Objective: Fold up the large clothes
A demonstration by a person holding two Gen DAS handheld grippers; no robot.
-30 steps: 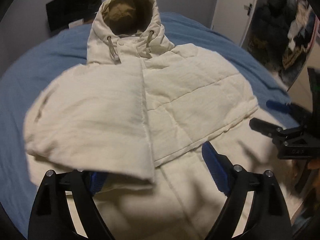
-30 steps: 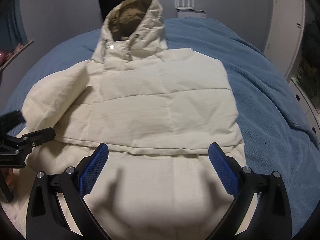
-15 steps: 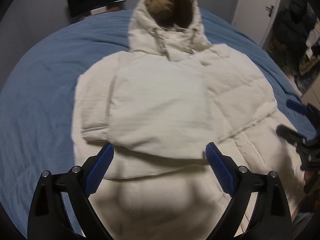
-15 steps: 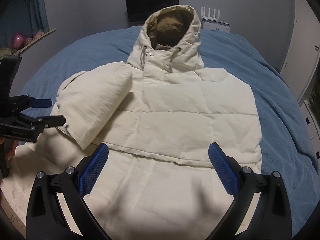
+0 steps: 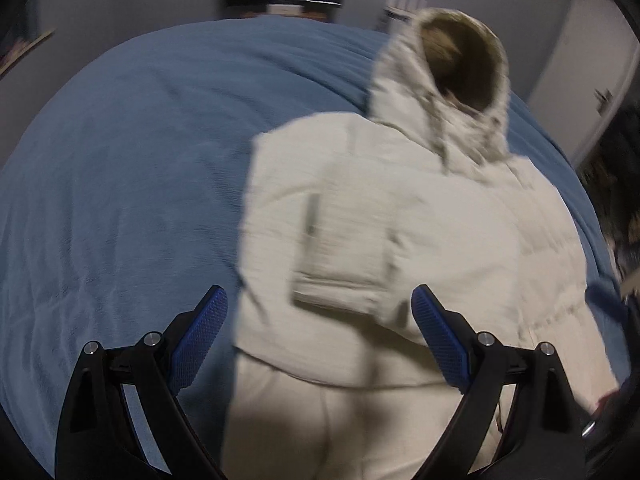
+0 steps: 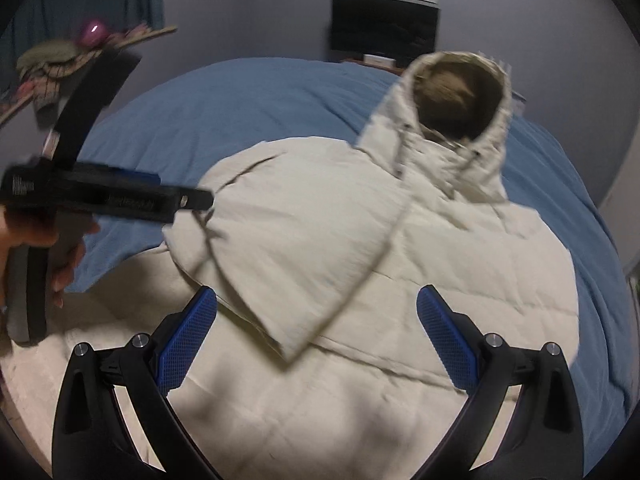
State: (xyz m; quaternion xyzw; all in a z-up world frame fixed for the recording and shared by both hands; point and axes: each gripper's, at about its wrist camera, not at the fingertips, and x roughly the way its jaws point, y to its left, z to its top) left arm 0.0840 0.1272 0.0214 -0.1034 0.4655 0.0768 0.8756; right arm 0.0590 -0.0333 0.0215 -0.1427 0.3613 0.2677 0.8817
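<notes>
One cream padded jacket [image 6: 420, 280] lies flat on a blue bedspread [image 6: 240, 112], filling most of the bed's near and right part. Its long axis runs from the hem near the cameras up to the hood [image 6: 456, 120], which points away toward the far wall and leans a little to the right; the hood's opening shows a brown lining. One sleeve [image 6: 304, 264] is folded in across the chest, its cuff end lying on the front panels. No brand or label can be read on the jacket; motion blur softens the fabric in both views.

Both grippers hang over the hem end. The left gripper [image 5: 320, 344] has its blue pads spread wide with nothing between them; its jaws have just been opening. In the right wrist view it shows from the side, held by a hand [image 6: 36, 252], with writing on its black body too blurred to read. The right gripper [image 6: 316, 344] also stands wide apart, holding nothing.

A dark screen [image 6: 384, 28] stands against the grey wall [image 6: 248, 8] beyond the bed.
</notes>
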